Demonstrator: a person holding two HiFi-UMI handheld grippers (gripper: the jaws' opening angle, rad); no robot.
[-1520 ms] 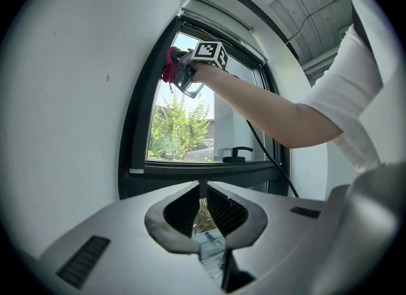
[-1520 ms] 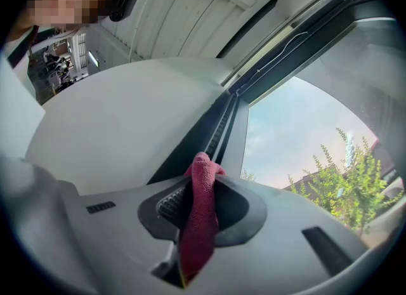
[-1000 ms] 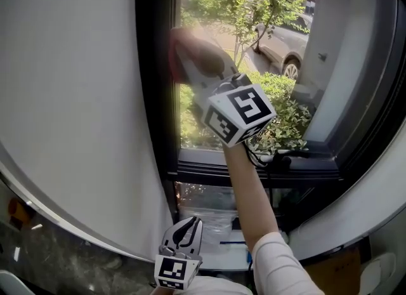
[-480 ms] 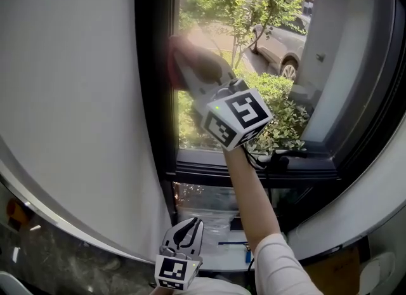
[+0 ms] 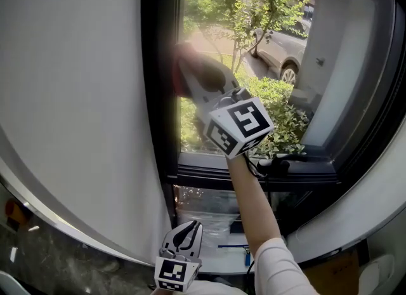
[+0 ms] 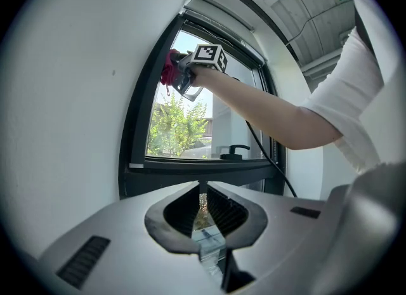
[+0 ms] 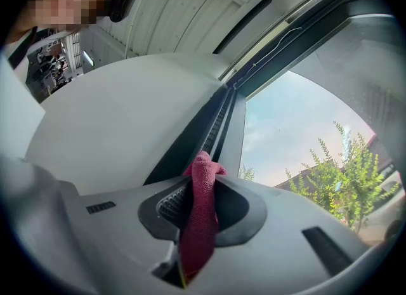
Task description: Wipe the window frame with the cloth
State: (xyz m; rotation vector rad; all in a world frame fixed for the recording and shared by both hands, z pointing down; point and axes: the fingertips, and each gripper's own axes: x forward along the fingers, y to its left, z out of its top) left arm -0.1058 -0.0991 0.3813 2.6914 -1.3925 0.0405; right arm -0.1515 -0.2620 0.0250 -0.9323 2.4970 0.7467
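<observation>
Against the window frame's (image 5: 158, 97) left upright, I am pressing the red cloth (image 7: 200, 217), clamped in my right gripper (image 7: 203, 176). My left gripper (image 6: 202, 198) is hanging low, jaws together, empty. Wiping is seemingly proceeding partway; the bottom rail (image 5: 254, 172) and the right side are probably waiting.

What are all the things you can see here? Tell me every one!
dark red woven cloth: one, red, pinched in the right gripper, up by the frame's left side
black window frame: one, black, around the glass
white wall: one, white, left of the frame
black window handle: one, black, bottom rail
silver car: one, silvery, outside
green bushes: several, green, outside
left gripper: one, grey, low, shut, empty
white-sleeved arm: one, reaching up
</observation>
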